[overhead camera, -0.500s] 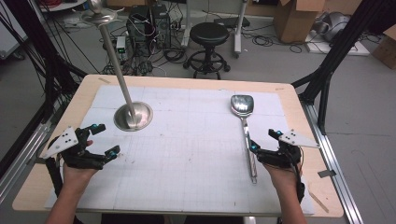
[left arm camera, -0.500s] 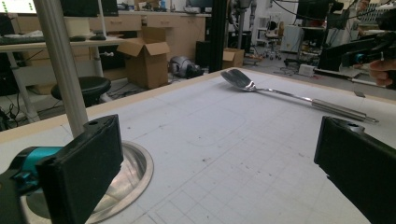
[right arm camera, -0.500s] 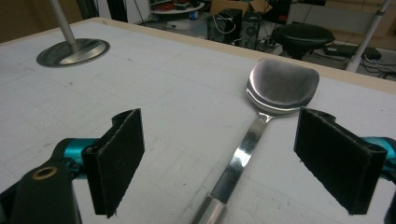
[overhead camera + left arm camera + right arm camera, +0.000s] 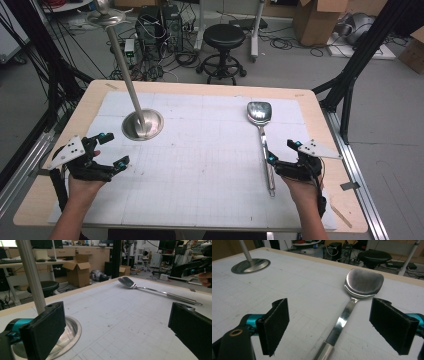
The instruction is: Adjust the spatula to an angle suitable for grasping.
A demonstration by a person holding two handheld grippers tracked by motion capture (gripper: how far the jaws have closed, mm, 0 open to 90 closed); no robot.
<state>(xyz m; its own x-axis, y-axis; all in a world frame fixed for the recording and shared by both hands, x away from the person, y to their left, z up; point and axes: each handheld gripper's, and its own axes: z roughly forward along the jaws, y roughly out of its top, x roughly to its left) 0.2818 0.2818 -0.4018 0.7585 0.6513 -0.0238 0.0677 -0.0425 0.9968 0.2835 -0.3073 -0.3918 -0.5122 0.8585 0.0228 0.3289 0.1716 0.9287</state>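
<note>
Cardboard boxes [image 4: 316,20], a black round stool [image 4: 224,37] and a tangle of cables and electronics on the grey floor lie beyond a light wooden table [image 4: 210,89]. Most of the tabletop is covered by a white gridded mat [image 4: 200,165], faintly scuffed and marked.

On the mat's left half stands a metal stand: a round, shallow, dish-like base [image 4: 142,124] with a slim pole [image 4: 124,70] rising from it at a lean toward the far left, topped by a small disc. Nothing lies in the base apart from the pole's foot.

On the right half lies a steel serving spoon [image 4: 259,112], bowl toward the far edge and long handle running back toward the person.

Held low at the near left, the left gripper [image 4: 107,150] has its jaws spread wide with nothing between them; in the left gripper view one pad [image 4: 47,327] sits just in front of the stand's base, apart from it.

At the near right, the right gripper [image 4: 281,156] is likewise wide open and empty-handed. In the right gripper view the spoon's handle [image 4: 337,330] passes between the two black pads [image 4: 275,325], closer to the right one, touching neither.
</note>
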